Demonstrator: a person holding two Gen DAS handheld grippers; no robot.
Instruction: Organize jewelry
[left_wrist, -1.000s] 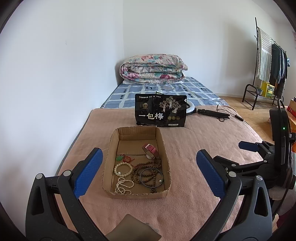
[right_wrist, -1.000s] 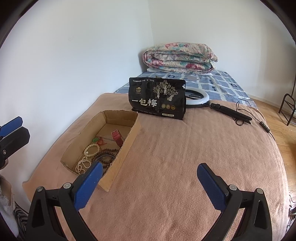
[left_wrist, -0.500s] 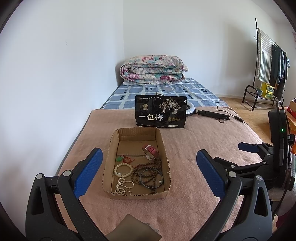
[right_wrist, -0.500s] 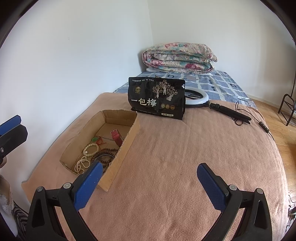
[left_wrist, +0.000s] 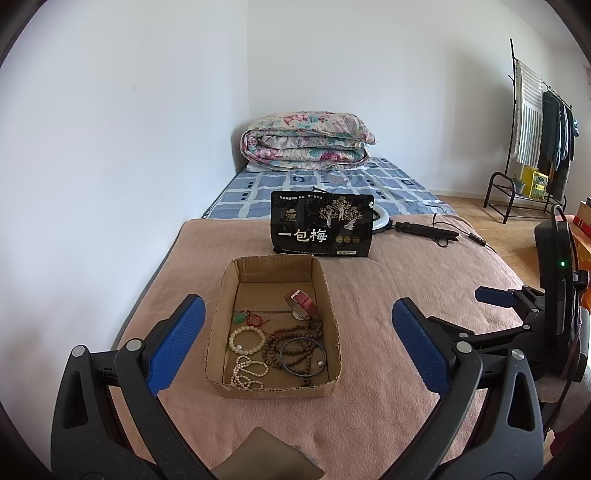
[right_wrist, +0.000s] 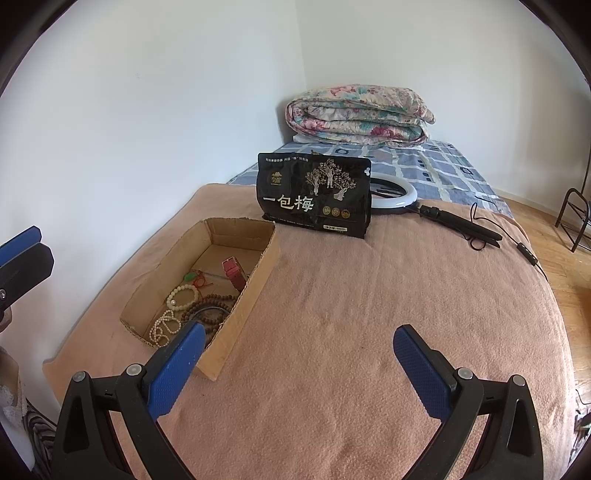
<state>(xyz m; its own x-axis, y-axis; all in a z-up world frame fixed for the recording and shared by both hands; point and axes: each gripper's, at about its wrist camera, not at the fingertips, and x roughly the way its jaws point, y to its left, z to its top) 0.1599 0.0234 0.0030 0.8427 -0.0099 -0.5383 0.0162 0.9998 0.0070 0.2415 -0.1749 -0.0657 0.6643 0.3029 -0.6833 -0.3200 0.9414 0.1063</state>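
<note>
From the left wrist, a cardboard box (left_wrist: 273, 328) of bracelets and beads (left_wrist: 293, 345) lies on the bed's pink blanket (left_wrist: 376, 295), a black pouch (left_wrist: 321, 229) standing behind; the left gripper (left_wrist: 297, 347) hangs wide apart, empty. From the right wrist, the box (right_wrist: 255, 273) sits left, and the right gripper (right_wrist: 299, 363) is spread wide over bare blanket, holding nothing.

From my feed I see a plain white wall (left_wrist: 122, 122) meeting another white wall at a corner behind the bed (left_wrist: 325, 184), which has a blue checked sheet. A folded floral quilt (left_wrist: 306, 142) sits at its far end against the corner. A pinkish-brown blanket (right_wrist: 388, 314) covers the near part. To the right, wooden floor (left_wrist: 476, 210) and a black clothes rack (left_wrist: 535, 122) hung with garments. Daylight is soft and even.
</note>
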